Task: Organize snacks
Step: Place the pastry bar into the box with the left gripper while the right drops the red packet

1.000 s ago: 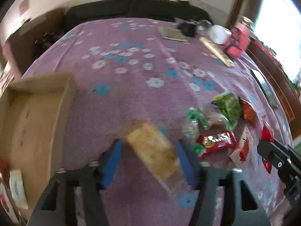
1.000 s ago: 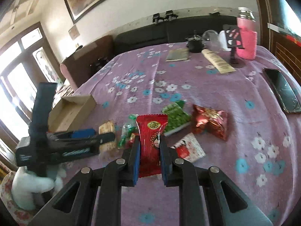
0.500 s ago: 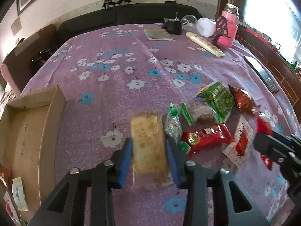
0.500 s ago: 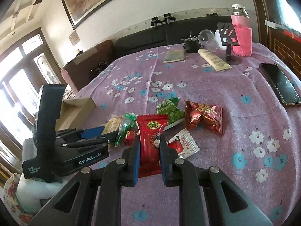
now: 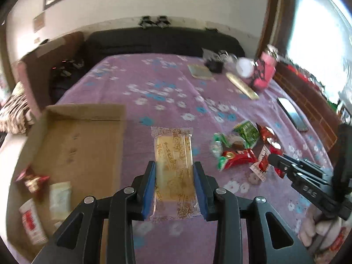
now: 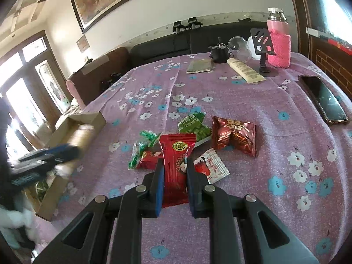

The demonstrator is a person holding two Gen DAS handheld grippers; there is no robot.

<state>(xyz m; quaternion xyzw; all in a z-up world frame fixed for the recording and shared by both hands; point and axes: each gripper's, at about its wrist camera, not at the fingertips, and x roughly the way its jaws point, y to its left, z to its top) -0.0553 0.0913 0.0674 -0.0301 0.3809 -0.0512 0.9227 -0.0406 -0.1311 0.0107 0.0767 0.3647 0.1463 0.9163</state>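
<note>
In my left tongs (image 5: 175, 186) I have the yellow cake packet (image 5: 174, 171), a long, flat, clear-wrapped bar with crimped ends, pinched across its width between the blue pads, so the tongs are closed to about the packet's width. The packet juts forward above the purple flowered cloth of the counter (image 5: 171, 101), just right of the open cardboard box (image 5: 85, 136). In the box I can see a few small wrapped snacks (image 5: 59, 195) at its near end, blurred.

My right tongs (image 6: 175, 183) are closed narrowly on the red snack packet (image 6: 176, 165), a glossy foil pouch with a round gold emblem and zigzag edges; its top end sticks out ahead of the pads. Just beyond it on the cloth lies the loose pile: a green pea packet (image 6: 194, 126), a crinkled dark red foil bag (image 6: 234, 135), a small white and red sachet (image 6: 211, 165) near the right pad, and green-wrapped candies (image 6: 142, 146) to the left.

Far back on the counter stand a pink-sleeved bottle (image 6: 278, 41) and a cream tube (image 6: 245, 70); a dark phone (image 6: 322, 98) lies at the right edge.
</note>
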